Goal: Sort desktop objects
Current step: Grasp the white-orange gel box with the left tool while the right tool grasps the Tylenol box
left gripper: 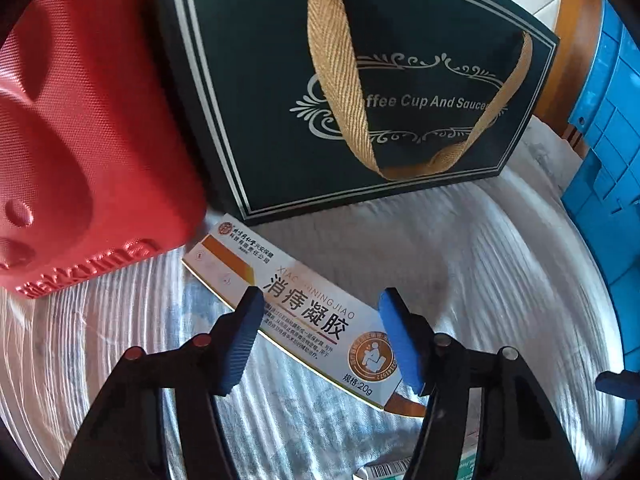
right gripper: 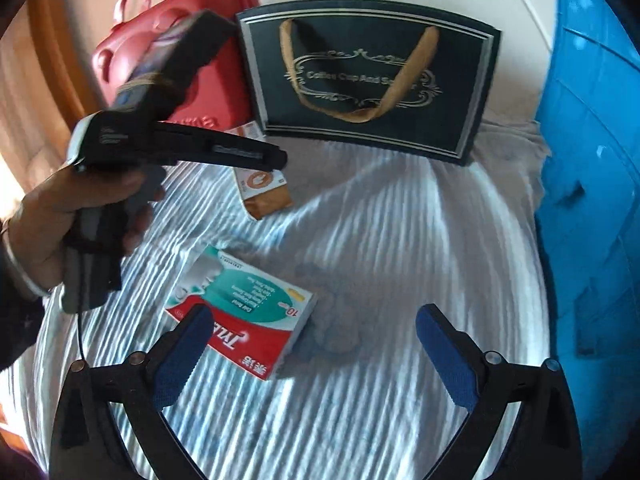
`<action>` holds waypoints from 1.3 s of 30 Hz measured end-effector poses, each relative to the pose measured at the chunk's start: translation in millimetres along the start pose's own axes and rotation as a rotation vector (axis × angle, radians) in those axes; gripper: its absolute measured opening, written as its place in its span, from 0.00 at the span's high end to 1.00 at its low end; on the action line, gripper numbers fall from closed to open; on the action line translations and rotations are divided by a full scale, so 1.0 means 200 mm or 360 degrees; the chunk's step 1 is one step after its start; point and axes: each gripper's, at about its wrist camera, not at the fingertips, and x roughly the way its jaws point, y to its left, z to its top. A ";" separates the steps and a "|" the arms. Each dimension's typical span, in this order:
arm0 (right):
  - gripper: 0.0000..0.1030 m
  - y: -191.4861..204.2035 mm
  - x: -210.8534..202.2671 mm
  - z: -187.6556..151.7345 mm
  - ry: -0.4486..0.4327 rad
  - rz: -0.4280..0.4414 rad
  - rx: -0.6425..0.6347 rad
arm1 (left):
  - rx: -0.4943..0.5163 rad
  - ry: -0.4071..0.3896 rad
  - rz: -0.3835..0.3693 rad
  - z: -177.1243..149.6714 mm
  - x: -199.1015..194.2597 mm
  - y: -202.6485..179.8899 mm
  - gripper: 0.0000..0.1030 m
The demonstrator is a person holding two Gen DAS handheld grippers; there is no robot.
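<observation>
From the left wrist camera, the left gripper (left gripper: 320,336) stands half open astride the gel box (left gripper: 296,312), a long white and orange carton lying flat on the cloth (left gripper: 480,260). The blue pads (left gripper: 240,344) flank the carton at about seven and five o'clock of the view. Whether they press on its long edges cannot be told, and nothing looks lifted, so I read it as not yet gripped. The carton should be light, thin card, easily crushed, with a slick printed face. I would pinch it across its narrow width near the middle, gently, so it neither buckles nor swings.

From the right wrist camera, the right gripper (right gripper: 316,340) is wide open and holds nothing. The pill box (right gripper: 244,316), red, white and teal, lies between the fingers, nearer the left one, towards seven o'clock. It is likewise light and stiff enough for a grip across its short sides.

Further off, at ten o'clock, a hand (right gripper: 80,216) carries the other gripper over the gel box. Beyond stand a red case (left gripper: 80,140) at eleven and a dark gift box (left gripper: 360,80) at twelve, its ribbon handle lying slack. A blue crate (right gripper: 592,200) fills three o'clock.
</observation>
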 end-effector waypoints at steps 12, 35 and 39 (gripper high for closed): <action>0.00 0.23 0.33 0.12 0.0241 0.0347 -0.0604 | -0.0148 0.0056 -0.0027 -0.09 -0.03 0.09 0.43; 0.18 0.27 0.34 0.10 0.0294 0.0111 -0.0368 | 0.0005 0.0196 -0.0068 -0.30 0.02 0.14 0.71; 0.19 0.24 0.29 0.03 0.0307 0.0073 -0.0215 | 0.0035 0.0179 -0.0080 -0.48 -0.11 0.17 0.71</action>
